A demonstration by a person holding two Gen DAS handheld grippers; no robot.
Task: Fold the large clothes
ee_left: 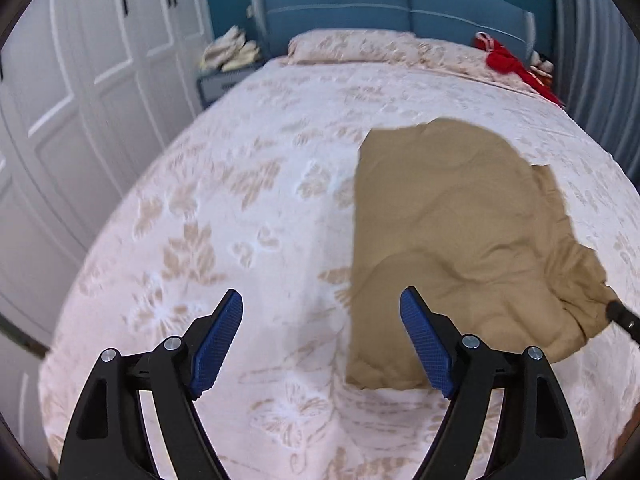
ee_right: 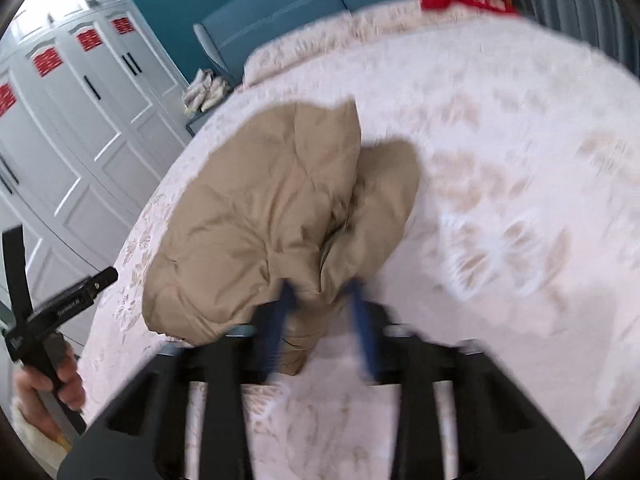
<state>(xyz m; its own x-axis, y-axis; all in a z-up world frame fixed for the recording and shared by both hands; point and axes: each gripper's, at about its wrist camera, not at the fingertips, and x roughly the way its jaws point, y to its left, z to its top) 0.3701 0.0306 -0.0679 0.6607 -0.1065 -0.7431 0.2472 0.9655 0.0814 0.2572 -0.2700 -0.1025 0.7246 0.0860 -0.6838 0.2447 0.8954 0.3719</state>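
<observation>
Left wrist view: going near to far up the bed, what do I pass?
Left gripper, open over the bedspread → tan jacket → pillow → blue headboard.

Both wrist views look steeply down, sharing the bed (ee_left: 248,184) closely.

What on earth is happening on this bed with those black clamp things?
A person holding a two-finger gripper in each hand is folding a padded tan garment on the floral cream bedspread. The right gripper has a bunched edge of the garment between its blue pads, apparently pinching it. The left gripper is open and holds nothing, over bare bedspread beside the garment's edge. The garment lies partly folded and still lumpy.
</observation>
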